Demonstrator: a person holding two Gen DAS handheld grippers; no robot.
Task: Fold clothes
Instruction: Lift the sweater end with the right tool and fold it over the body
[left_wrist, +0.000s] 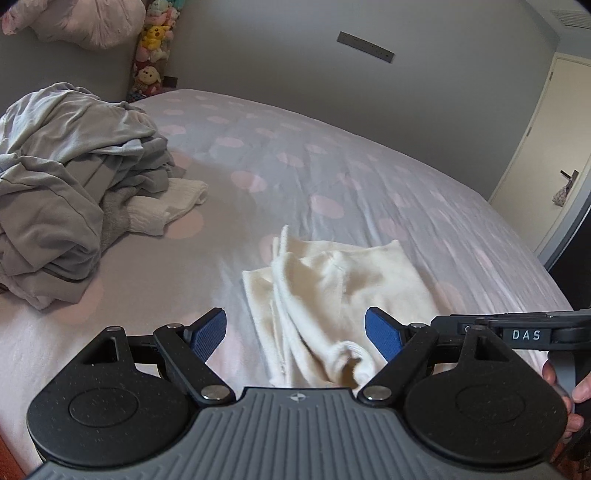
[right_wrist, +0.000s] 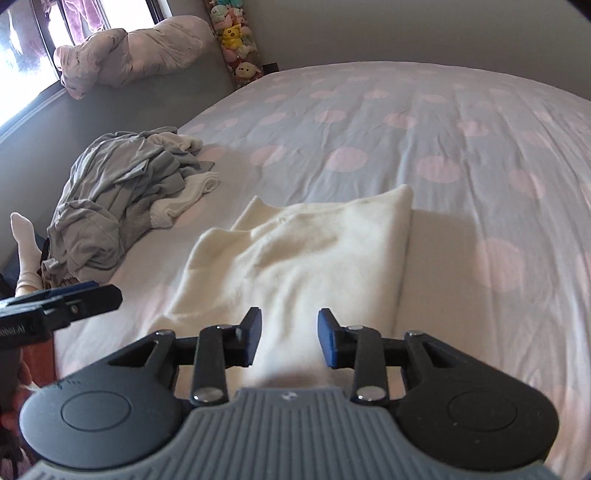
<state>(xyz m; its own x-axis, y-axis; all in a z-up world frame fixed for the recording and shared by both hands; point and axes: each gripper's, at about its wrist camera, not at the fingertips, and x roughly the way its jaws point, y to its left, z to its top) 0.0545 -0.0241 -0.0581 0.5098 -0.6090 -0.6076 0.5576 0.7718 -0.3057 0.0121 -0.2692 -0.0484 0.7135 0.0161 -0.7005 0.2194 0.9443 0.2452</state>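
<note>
Cream garment (right_wrist: 295, 251) lies partly folded on the bed (right_wrist: 443, 147), near edge toward us. Everything below is placed relative to it.

- It's doubled over already. From the left wrist view, the layered edges fan out on its left side and a rolled cuff or hem sits at the near end. From the right wrist view, the top surface looks fairly flat with a clean straight right edge.
- Left gripper (left_wrist: 295, 332) hovers just above its near end, jaws spread wide, nothing between the pads. Not gripping.
- Right gripper (right_wrist: 290, 338) hovers over the near edge too, jaws partly apart. Cream cloth shows through the gap but the pads don't look pressed on it, so we read it as released, not held.
- Grey clothes pile (right_wrist: 122, 206) sits well to the left of the garment, with white socks (right_wrist: 184, 199) poking out on the side facing it. Clear gap between pile and garment.
- Pillow (right_wrist: 140, 55) and plush toys (right_wrist: 236, 37) are far beyond, at the head end. Not relevant.

How we'd do the next fold well, our judgement:
- Tidy the fanned left edges and the rolled cuff first, else the fold bakes in the lump.
- Pinch both near corners, all layers, at matching depth.
- Lift only enough to clear, carry toward the far edge, and lay it down aligned with the straight right edge.
- Keep it away from the grey pile.

Risk: grabbing the top layer only peels the stack apart.
</note>
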